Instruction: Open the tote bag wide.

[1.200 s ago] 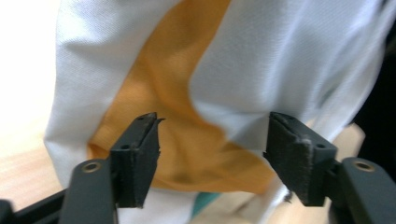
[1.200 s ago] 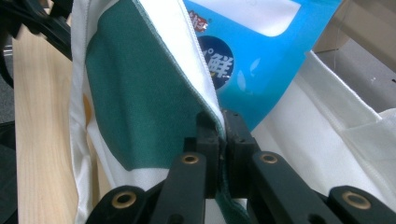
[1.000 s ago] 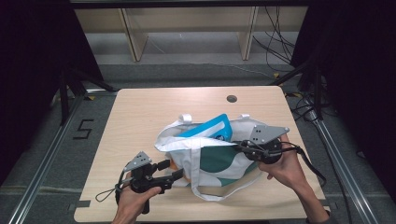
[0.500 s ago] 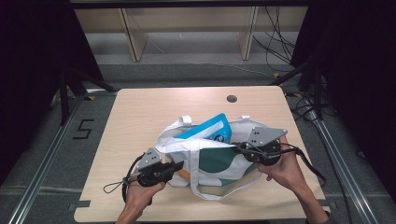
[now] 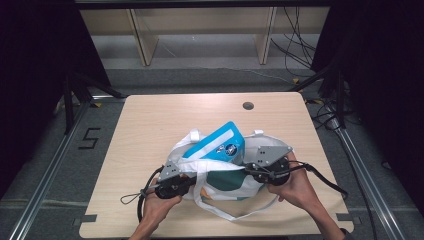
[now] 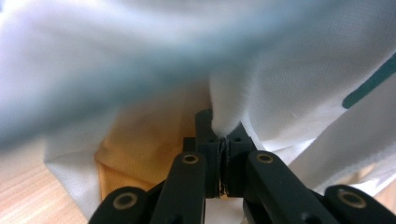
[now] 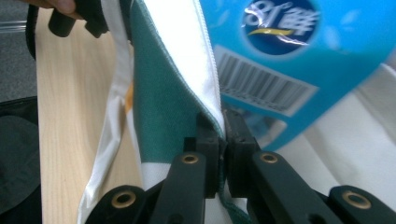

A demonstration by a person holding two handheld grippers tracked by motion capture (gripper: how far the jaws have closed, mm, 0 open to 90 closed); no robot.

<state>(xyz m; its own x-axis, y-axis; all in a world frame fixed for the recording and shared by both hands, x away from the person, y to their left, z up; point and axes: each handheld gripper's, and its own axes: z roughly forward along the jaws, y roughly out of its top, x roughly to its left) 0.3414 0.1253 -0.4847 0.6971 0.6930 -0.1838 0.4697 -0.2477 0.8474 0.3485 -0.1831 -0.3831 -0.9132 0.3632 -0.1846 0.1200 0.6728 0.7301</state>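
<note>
White bag [image 5: 220,172] pinched by both claws; barcode [image 7: 261,79] in right gripper view

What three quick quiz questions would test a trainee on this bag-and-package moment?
1. True or false: the left gripper has its jaws shut on the white bag.
2. What does the right gripper pinch: A) the blue package, B) the bag's green-and-white edge, C) a loose strap?
3. Where does the blue package lie with respect to the bag?

Key: 1. True. 2. B. 3. It sticks out of the bag's mouth, toward the table's far side.
</note>
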